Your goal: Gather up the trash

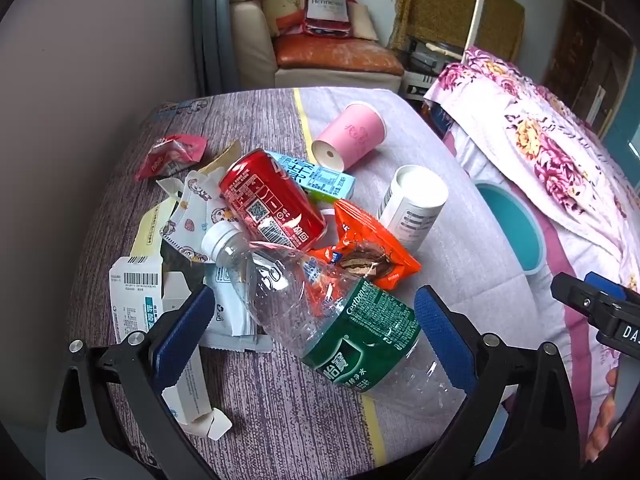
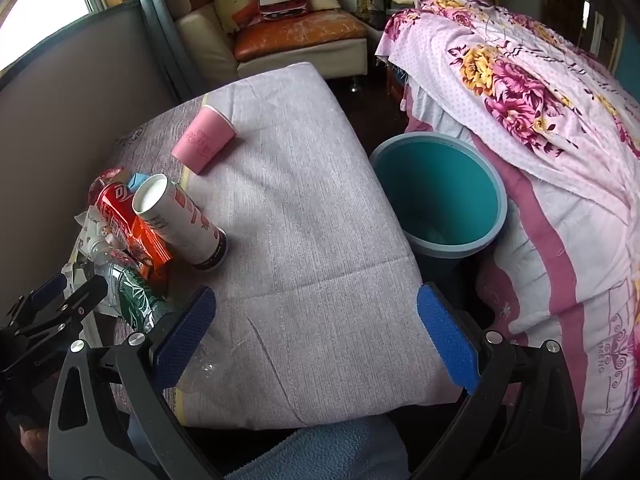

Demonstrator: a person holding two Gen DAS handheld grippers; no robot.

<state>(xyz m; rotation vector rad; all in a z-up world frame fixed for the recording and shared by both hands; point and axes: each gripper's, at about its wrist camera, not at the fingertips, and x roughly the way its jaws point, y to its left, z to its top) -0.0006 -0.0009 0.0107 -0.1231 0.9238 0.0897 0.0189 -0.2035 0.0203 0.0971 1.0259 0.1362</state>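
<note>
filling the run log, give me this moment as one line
stage: reach | left gripper: open around plastic bottle, not closed | right gripper: open, empty, over table | bin: beside table

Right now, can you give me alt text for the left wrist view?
The open left gripper straddles a crushed clear water bottle with a green label, lying at the near edge of a litter pile with a red can and orange wrapper. A teal bin stands off to the right.

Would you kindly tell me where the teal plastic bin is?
The teal plastic bin stands on the floor right of the table, against the floral bedding.
</note>
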